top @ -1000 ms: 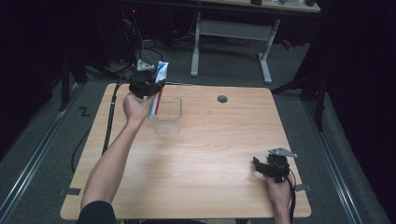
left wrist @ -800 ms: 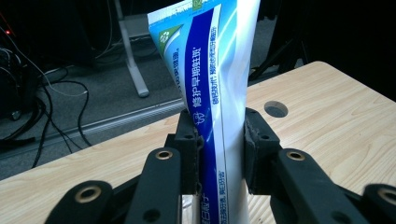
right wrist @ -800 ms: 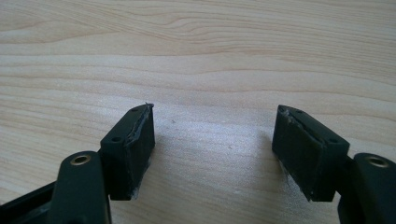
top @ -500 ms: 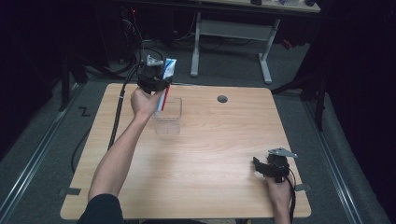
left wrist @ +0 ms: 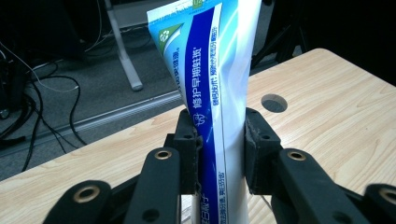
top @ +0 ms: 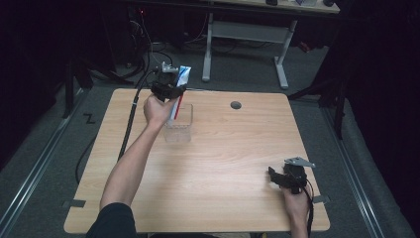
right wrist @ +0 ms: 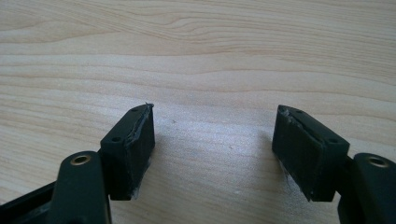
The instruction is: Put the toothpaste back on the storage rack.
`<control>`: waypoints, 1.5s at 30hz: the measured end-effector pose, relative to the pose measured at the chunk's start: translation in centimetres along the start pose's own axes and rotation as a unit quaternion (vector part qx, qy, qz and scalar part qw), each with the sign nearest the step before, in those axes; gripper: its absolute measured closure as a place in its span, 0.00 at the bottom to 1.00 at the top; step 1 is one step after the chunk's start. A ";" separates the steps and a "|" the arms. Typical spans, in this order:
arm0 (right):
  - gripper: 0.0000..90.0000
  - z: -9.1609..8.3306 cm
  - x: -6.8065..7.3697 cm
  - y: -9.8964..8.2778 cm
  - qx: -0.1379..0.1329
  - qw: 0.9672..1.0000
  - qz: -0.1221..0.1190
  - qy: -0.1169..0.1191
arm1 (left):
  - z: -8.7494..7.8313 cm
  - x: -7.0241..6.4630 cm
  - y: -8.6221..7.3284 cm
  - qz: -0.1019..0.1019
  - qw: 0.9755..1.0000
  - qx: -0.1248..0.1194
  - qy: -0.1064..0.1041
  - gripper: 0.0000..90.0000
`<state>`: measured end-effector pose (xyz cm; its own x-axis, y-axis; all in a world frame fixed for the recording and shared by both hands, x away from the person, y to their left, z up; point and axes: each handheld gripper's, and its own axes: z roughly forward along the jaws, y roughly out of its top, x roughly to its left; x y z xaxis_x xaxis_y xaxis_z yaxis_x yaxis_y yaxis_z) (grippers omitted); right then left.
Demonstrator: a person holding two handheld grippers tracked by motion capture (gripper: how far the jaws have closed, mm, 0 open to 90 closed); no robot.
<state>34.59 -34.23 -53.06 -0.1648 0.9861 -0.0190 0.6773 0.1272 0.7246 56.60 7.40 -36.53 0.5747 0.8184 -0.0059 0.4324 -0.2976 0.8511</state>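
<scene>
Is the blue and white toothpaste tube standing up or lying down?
Standing up: the blue and white toothpaste tube rises nearly upright between the left gripper pads.

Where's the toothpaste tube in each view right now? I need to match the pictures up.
High view: toothpaste tube upper left, upright in the left tongs, over the clear container.
Left gripper view: tube centre, clamped between both pads.
Right gripper view: bare table, open right tongs.
Shared landmark: table's round hole.
</scene>
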 end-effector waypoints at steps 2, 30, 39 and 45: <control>0.33 0.0 0.0 0.0 0.000 1.000 0.000 0.000 | 0.1 0.0 0.0 0.001 1.000 0.001 0.000 0.79; 0.33 0.0 0.0 0.0 0.000 1.000 0.000 0.000 | 1.4 -0.2 -2.1 0.013 0.999 0.035 -0.001 0.78; 0.33 0.0 0.0 0.0 0.000 1.000 0.000 0.000 | 1.4 -0.6 -2.9 0.026 0.999 0.043 0.001 0.78; 0.33 0.0 0.0 0.0 0.000 1.000 -0.001 0.000 | 1.6 -1.2 -3.3 0.046 0.997 0.057 0.002 0.78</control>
<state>34.59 -34.23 -53.06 -0.1663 0.9859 -0.0192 0.6776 0.1285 0.7241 55.55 6.64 -40.16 0.6123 0.7873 0.0724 0.4546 -0.4256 0.7824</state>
